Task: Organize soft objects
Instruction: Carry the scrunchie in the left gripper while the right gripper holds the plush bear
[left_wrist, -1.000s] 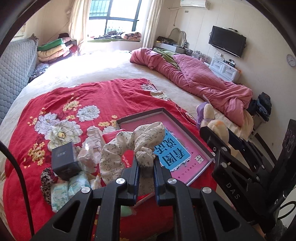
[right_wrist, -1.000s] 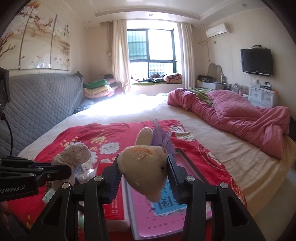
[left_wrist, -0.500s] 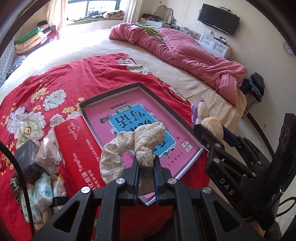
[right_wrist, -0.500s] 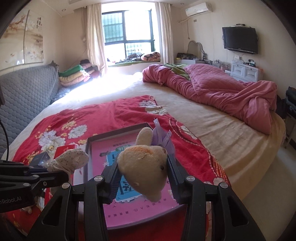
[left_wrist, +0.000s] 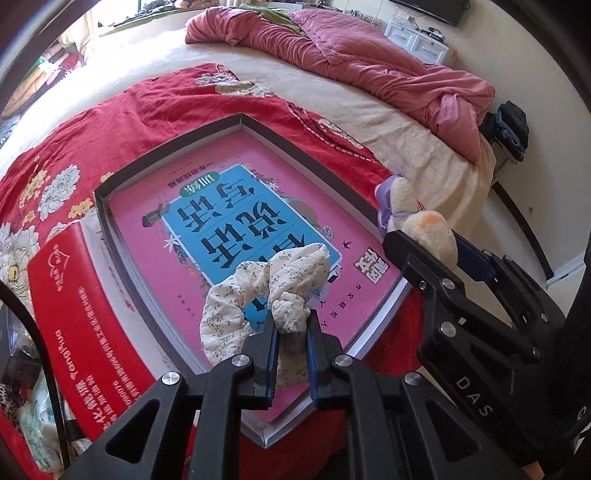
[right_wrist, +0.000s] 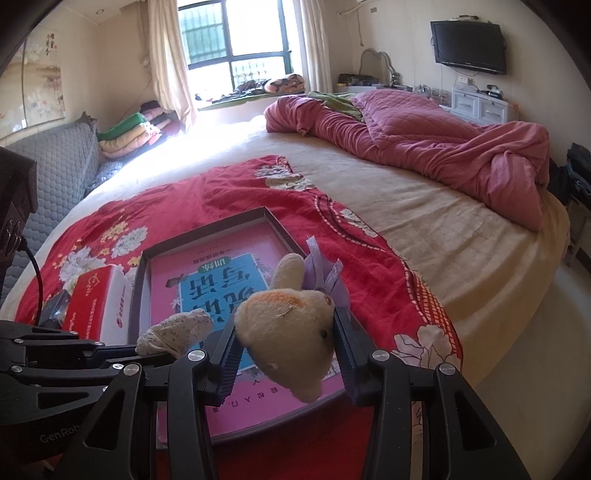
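My left gripper is shut on a cream floral scrunchie and holds it above the near part of a dark-rimmed shallow box that has a pink and blue book in it. The scrunchie also shows in the right wrist view. My right gripper is shut on a cream plush toy with a purple bow, held over the box's near right corner. The plush shows in the left wrist view at the right.
A red tissue pack lies left of the box on the red floral blanket. Small packets and a dark box sit at the far left. A crumpled pink quilt lies on the bed's right side. The bed edge drops off at right.
Both grippers moved forward and down over the box with their loads. The box and book now fill more of both views; the clutter has slid to the left edge.
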